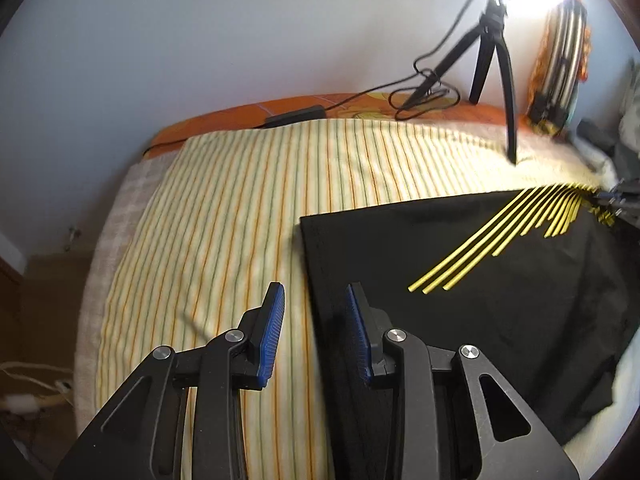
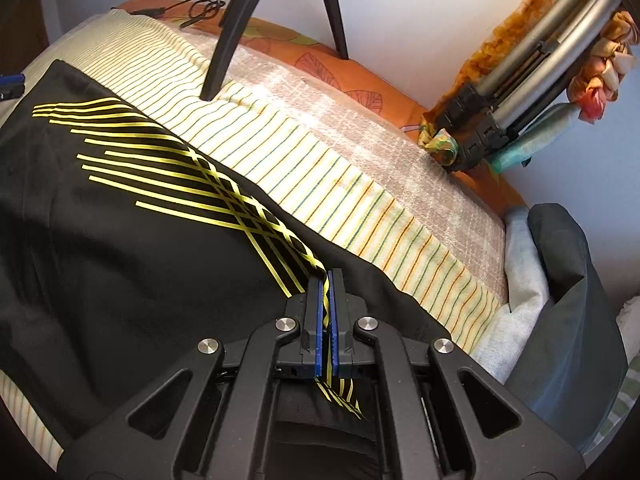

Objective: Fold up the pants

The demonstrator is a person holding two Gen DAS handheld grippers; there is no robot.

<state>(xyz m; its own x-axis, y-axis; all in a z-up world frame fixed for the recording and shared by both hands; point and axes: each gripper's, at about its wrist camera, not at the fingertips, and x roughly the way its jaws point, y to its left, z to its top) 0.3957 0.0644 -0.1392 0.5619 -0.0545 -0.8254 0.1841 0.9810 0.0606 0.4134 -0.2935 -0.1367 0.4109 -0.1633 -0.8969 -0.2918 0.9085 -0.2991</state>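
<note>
The black pants [image 1: 500, 280] with yellow stripes lie flat on the striped bed sheet [image 1: 240, 208], on the right of the left wrist view. My left gripper [image 1: 314, 304] is open and empty, hovering over the pants' left edge, one finger above the sheet and one above the black cloth. In the right wrist view my right gripper [image 2: 328, 284] is shut on a yellow-striped edge of the pants [image 2: 120, 240], with cloth pinched between the blue pads. The right gripper also shows at the far right of the left wrist view [image 1: 618, 198].
A black tripod [image 1: 494, 52] with a cable stands on the bed near the wall, one leg close to the pants [image 2: 224, 40]. A folded metal stand [image 2: 532, 92] leans in the corner. Grey clothing [image 2: 560, 288] lies off the bed's right end.
</note>
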